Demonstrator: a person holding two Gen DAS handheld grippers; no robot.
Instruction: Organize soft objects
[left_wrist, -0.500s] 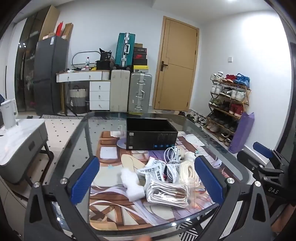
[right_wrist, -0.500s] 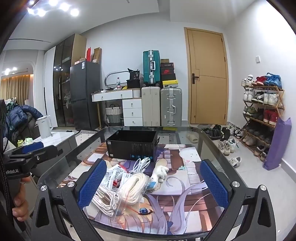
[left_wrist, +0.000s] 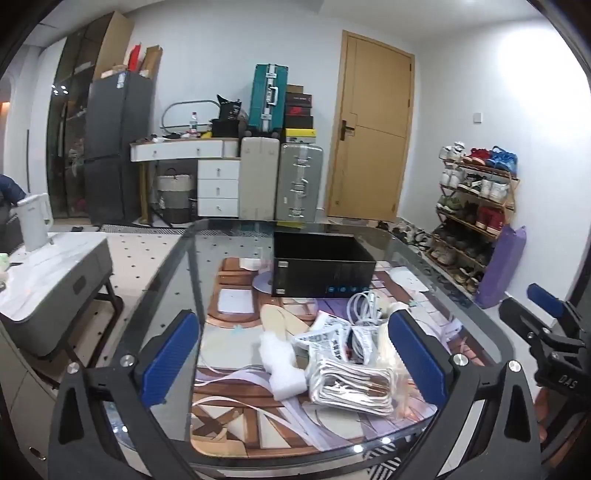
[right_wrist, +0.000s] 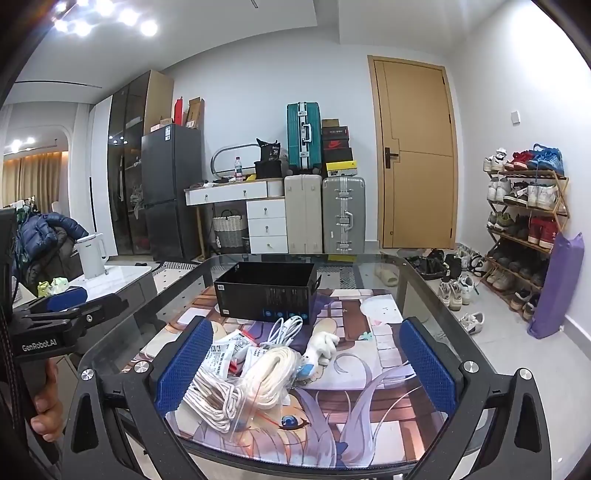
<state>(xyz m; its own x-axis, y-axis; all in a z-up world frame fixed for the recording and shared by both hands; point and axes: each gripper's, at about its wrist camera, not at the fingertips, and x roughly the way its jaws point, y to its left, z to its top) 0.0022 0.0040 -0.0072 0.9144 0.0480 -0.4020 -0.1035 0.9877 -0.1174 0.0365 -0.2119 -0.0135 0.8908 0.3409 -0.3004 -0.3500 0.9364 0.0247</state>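
A pile of soft things lies on the glass table's printed mat: bagged white rope coils (left_wrist: 351, 384) (right_wrist: 218, 395), a second rope coil (right_wrist: 273, 369), printed packets (left_wrist: 328, 338) (right_wrist: 225, 354), a white cable (left_wrist: 364, 306) (right_wrist: 284, 328), a white foam piece (left_wrist: 280, 365) and a small white plush (right_wrist: 321, 345). An open black box (left_wrist: 321, 266) (right_wrist: 266, 293) stands behind the pile. My left gripper (left_wrist: 295, 362) is open and empty above the near table edge. My right gripper (right_wrist: 303, 373) is open and empty, also held before the pile.
The glass table (left_wrist: 177, 280) has a dark rounded rim. A low white side table with a kettle (left_wrist: 35, 225) stands to the left. Suitcases (right_wrist: 343, 214), drawers and a door are behind. A shoe rack (right_wrist: 524, 221) and purple bag stand at the right.
Both grippers have shifted only slightly; the views are nearly the same. Nothing on the table has moved.
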